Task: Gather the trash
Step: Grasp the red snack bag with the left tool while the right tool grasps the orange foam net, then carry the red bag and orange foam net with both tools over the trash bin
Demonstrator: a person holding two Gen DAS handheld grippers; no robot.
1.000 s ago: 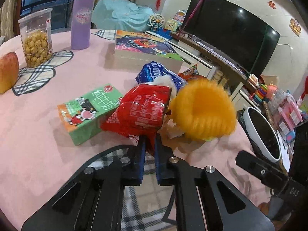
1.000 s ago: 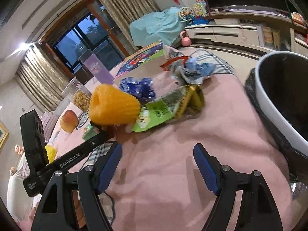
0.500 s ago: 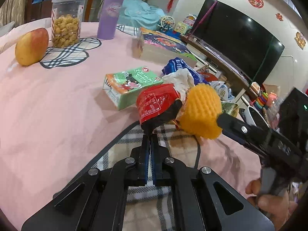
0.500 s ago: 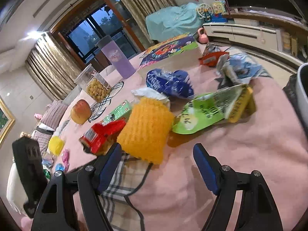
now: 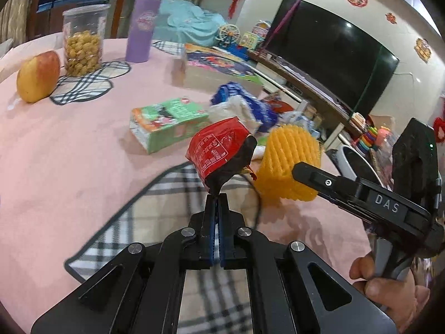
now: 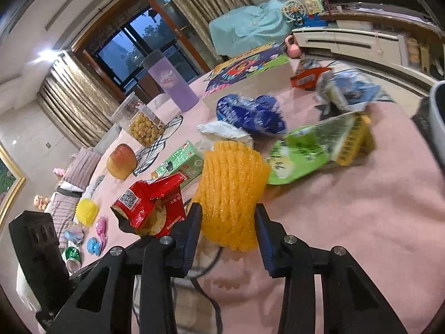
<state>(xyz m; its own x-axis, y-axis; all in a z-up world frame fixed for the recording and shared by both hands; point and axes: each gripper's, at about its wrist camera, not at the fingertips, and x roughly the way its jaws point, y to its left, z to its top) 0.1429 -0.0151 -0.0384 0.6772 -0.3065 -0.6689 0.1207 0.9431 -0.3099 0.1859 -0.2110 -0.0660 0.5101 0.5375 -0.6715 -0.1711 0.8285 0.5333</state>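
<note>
Left hand-held gripper (image 5: 215,203) pinches red wrapper (image 5: 219,150), upright; right (image 6: 226,222) seemingly grips foam net (image 6: 232,192).

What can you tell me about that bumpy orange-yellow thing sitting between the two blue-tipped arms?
The orange-yellow foam net sleeve looks like soft, ribbed mesh foam, the kind wrapped around fruit. It is a squat open tube, standing roughly upright on the pink tablecloth. The right claw has a finger on each side of its lower part, touching or nearly so; whether it is squeezed yet is unclear. A red snack wrapper, pinched in the left claw, hangs close beside it, and a green packet lies just behind.
</note>
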